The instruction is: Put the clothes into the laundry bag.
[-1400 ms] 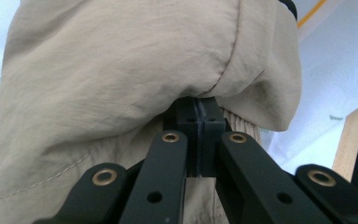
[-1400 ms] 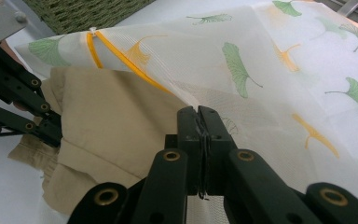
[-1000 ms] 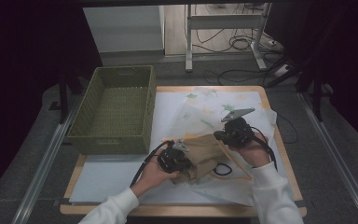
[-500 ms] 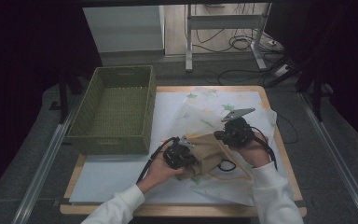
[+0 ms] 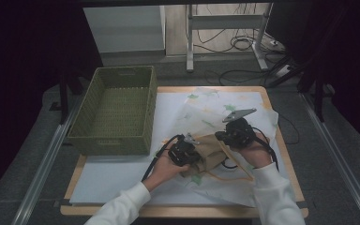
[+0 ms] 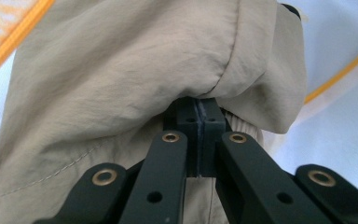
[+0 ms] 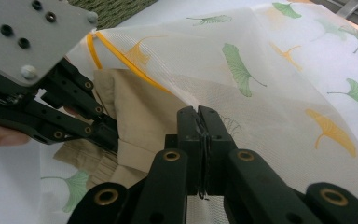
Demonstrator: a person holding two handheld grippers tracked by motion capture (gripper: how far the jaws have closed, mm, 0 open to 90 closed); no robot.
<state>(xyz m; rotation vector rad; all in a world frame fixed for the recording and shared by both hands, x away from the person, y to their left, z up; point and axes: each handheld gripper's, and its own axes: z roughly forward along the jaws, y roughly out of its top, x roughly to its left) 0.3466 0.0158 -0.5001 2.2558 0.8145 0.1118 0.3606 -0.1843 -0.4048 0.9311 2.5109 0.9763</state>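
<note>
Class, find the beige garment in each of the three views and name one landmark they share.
High view: beige garment lies low centre, between the grippers.
Left gripper view: it covers most of the picture.
Right gripper view: left of centre, under the mesh bag.
Shared landmark: the bag's orange trim.

We are looking at a lab or recording room, not a home. Our wooden table (image 5: 281, 154) stands under a fixed overhead camera, ringed by dark curtaining or shadow on both sides. Metal rails (image 5: 47, 164) run along the floor on each side of the table. Behind it we see the legs of a metal bench (image 5: 190, 42) and loose cables (image 5: 243, 44) coiled on the floor, with a power strip (image 5: 281, 70) nearby. The grey carpeted floor (image 5: 333, 187) and white panel (image 5: 124, 28) at the back look plain and institutional.
</note>
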